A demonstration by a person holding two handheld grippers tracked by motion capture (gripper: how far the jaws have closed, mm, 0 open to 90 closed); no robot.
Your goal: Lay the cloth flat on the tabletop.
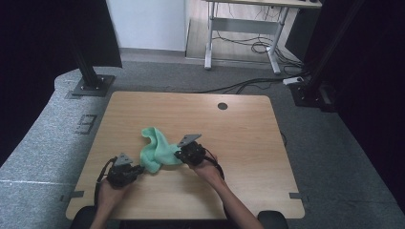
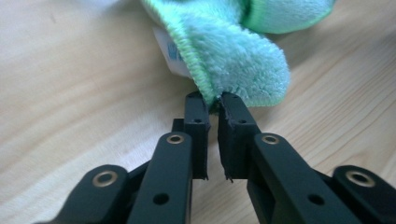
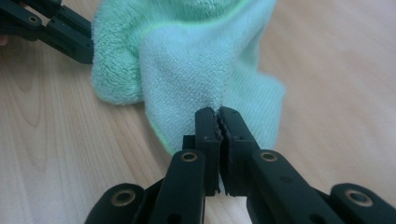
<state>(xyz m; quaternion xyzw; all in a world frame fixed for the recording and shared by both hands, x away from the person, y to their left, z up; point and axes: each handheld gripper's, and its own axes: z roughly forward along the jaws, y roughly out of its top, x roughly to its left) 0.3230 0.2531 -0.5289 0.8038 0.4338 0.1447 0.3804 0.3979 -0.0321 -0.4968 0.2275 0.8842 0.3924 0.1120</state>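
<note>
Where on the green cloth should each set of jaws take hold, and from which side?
At the hemmed edge, coming in low and level from the person's side. The cloth lies bunched on the table, so only its raised folds and edge give thin bits to pinch. The left gripper is shut on the stitched hem beside the white label; the right gripper is shut on a fold at the opposite side.
</note>
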